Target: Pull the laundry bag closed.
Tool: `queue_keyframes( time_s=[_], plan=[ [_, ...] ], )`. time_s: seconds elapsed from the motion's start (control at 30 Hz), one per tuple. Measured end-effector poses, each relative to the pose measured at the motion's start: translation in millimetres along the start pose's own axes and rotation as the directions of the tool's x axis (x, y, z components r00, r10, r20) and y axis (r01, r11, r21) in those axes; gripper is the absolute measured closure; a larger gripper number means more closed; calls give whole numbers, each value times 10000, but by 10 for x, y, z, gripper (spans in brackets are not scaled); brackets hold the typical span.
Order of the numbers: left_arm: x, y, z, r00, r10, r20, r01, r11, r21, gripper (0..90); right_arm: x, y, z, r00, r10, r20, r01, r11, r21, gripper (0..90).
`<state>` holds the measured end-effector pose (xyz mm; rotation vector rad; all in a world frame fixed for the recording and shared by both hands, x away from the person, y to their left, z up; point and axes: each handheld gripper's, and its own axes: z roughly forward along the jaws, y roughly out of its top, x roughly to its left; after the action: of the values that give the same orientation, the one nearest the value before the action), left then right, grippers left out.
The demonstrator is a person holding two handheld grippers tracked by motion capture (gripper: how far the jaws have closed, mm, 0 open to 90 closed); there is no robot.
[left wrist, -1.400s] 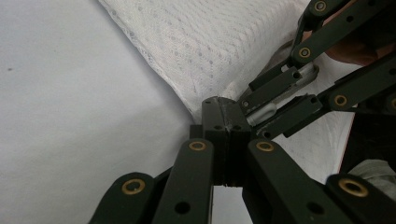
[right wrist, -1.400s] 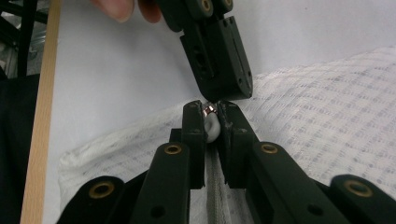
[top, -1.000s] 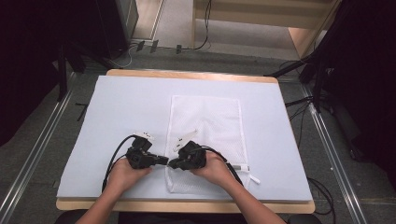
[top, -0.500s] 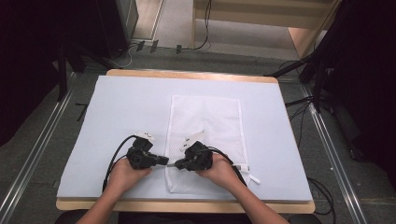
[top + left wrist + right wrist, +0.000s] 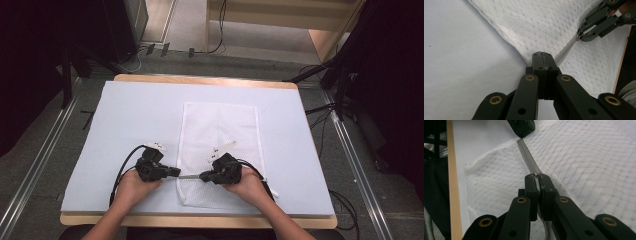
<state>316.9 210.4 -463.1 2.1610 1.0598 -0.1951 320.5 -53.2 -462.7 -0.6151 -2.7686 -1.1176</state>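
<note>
Probably soft, limp white mesh zip bag (image 5: 220,150) (both grippers clamped), best gripped at zipper end (image 5: 554,59) and slider (image 5: 536,174).

**Both grippers clamped at the bag's near end**

The left gripper (image 5: 176,171) sits at the near left edge of the mesh bag (image 5: 220,125), pointing right, its fingers (image 5: 543,65) pressed shut on the edge where the zipper (image 5: 526,152) ends. The right gripper (image 5: 201,176) lies over the bag's near end, pointing left toward the other, fingers (image 5: 537,185) pinched on the zipper pull. Both forearms come in from below the bag, hands wrapped around the gripper bodies, tips just apart.
</note>
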Motion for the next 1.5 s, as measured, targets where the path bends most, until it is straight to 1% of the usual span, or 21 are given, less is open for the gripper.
queue_keyframes(
  time_s=[0.13, 0.2, 0.27, 0.33, 0.43, 0.5, 0.57, 0.6, 0.67, 0.77, 0.8, 0.97, 1.03, 1.23, 1.27, 1.33, 1.43, 1.5],
  plan=[
    [0, 1, -1, 10000, 27, -17, -27, 10000, 17, 900, -15, -52, -39, 9998, 56, 165, -57, 10000, 44, 882],
    [-1, 1, 0, 10000, 46, -19, -46, 10000, 7, 900, -34, -83, -68, 9996, 217, 173, -218, 9997, 73, 882],
    [-2, 2, -1, 10000, 36, -25, -36, 10000, 23, 900, -45, -110, -97, 9995, 274, 177, -275, 9996, 37, 882],
    [-2, 2, -1, 10000, 68, -35, -68, 10000, 33, 900, -42, -123, -108, 9995, 284, 154, -283, 9996, -39, 882],
    [-5, 2, 0, 9999, 88, -53, -88, 10000, 14, 900, -34, -124, -106, 9994, 285, 195, -285, 9996, 0, 881],
    [-6, 1, -2, 9999, 115, -74, -115, 9999, 29, 900, -43, -141, -103, 9992, 366, 128, -364, 9992, -137, 882],
    [-5, 1, -3, 9999, 110, -56, -109, 9999, 39, 900, -36, -149, -105, 9991, 418, 111, -416, 9991, -127, 882],
    [-4, 2, -3, 9999, 123, -51, -123, 9999, 42, 900, -29, -166, -114, 9989, 417, 225, -415, 9991, -88, 882],
    [-6, 1, -2, 9999, 136, -70, -136, 9999, 29, 900, -36, -176, -129, 9988, 441, 224, -439, 9990, -83, 882],
    [-7, 1, -2, 9999, 134, -81, -133, 9999, 32, 900, -50, -206, -170, 9975, 654, 260, -648, 9977, -207, 882],
    [-7, 1, -2, 9999, 124, -77, -124, 9999, 29, 900, -56, -222, -182, 9976, 642, 241, -636, 9976, -261, 882],
    [-6, 0, -3, 9999, 144, -79, -144, 9999, 38, 900, -61, -255, -206, 9962, 820, 279, -813, 9964, -236, 882],
    [-7, 0, -5, 9999, 145, -91, -145, 9999, 53, 900, -71, -269, -232, 9960, 829, 328, -819, 9961, -317, 882],
    [-7, 0, -5, 9998, 147, -93, -147, 9999, 54, 900, -84, -295, -266, 9947, 964, 358, -954, 9950, -302, 882],
    [-6, -1, -4, 9999, 140, -75, -139, 9999, 28, 900, -83, -302, -273, 9936, 1075, 360, -1064, 9938, -317, 881],
    [-6, -1, -4, 9999, 145, -74, -145, 9999, 34, 900, -92, -313, -286, 9933, 1099, 357, -1086, 9934, -361, 881],
    [-6, -2, -4, 9998, 160, -76, -160, 9999, 30, 900, -93, -326, -309, 9908, 1291, 405, -1276, 9911, -379, 882],
    [-6, -1, -4, 9998, 157, -80, -157, 9999, 34, 900, -105, -340, -322, 9904, 1307, 448, -1291, 9909, -374, 882]
  ],
)
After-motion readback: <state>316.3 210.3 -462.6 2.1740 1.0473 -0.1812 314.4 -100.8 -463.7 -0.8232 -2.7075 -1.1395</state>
